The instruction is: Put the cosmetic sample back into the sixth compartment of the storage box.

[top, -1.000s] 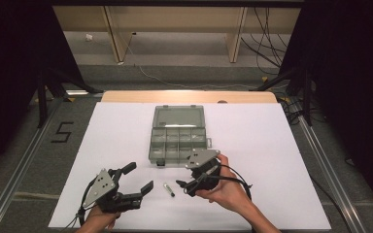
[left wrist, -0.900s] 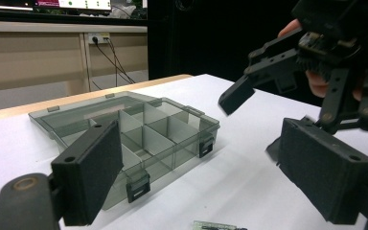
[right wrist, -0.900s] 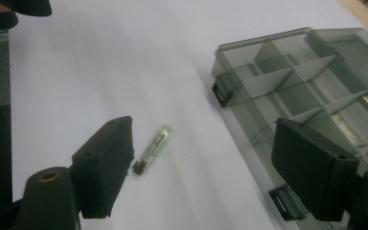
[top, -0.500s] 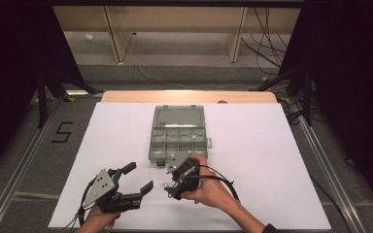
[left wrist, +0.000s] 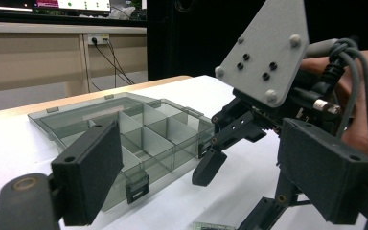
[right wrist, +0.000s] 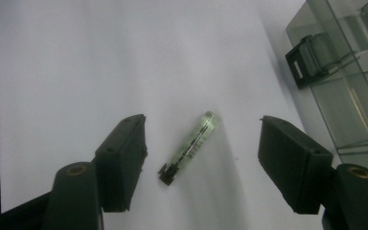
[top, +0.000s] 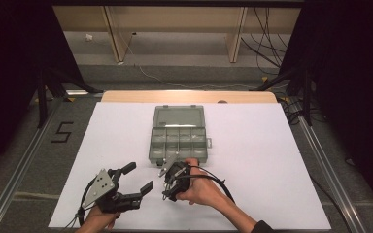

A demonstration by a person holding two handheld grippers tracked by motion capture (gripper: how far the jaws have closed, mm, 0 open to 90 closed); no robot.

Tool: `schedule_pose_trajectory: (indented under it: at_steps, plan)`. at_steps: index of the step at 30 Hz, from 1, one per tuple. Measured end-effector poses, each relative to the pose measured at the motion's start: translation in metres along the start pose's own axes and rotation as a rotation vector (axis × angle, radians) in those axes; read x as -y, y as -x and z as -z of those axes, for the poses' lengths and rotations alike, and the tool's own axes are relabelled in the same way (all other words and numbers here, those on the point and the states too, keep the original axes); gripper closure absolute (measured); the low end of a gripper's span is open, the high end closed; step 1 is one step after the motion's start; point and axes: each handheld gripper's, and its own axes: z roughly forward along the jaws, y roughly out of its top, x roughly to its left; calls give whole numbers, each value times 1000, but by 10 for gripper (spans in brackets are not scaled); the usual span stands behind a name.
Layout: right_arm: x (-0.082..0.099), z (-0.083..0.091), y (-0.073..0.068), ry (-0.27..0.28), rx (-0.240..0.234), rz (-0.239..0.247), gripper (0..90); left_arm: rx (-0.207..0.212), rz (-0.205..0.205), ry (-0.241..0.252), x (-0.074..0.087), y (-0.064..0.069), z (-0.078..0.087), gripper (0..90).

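Moved since the earlier frame: right claw (top: 167,183), brought leftward and down from beside the front right corner of the compartment box (top: 178,134) to a spot over the small green cylindrical part (right wrist: 190,146) lying on the white tabletop (top: 272,160). Jaws just closing, now narrowed but not on the part; clear gaps on both sides in the right gripper view, pads (right wrist: 124,158) not touching. Nothing gripped yet.

Part position: flat on the tabletop, just in front of the box's near edge, lying at a slant between the right claw's jaws, dark cap toward the camera. Box latch (right wrist: 306,57) close by, at upper right in that view.

Left claw (top: 135,178): unmoved, held low over the tabletop at front left, jaws wide apart, nothing between them.

Box: lid open and laid back, divided compartments exposed, contents not discernible.

Meaning for the work: approach phase apparently complete, pick-up of the part in hand. Next call: further closure to seat both pads on the part. Risk: slanted, round body likely to roll or pivot on uneven contact.
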Motion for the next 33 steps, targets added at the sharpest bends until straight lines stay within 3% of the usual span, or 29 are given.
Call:
schedule_pose_trajectory:
  at_steps: [7, 13, 27, 33]
  plan:
    - [0, -6, 0, -38, -18, -27, 433, 3, 2, 9, 0, 0, 0, 150]
    - [-3, -12, 0, -78, -35, -37, 555, 7, 2, 12, 0, 0, -1, 150]
    - [-5, -21, -1, -114, -42, -5, 804, 4, -1, 2, 0, 0, 0, 150]
    - [-4, -19, 2, -108, -27, -2, 808, -4, 8, 9, -1, -2, 1, 150]
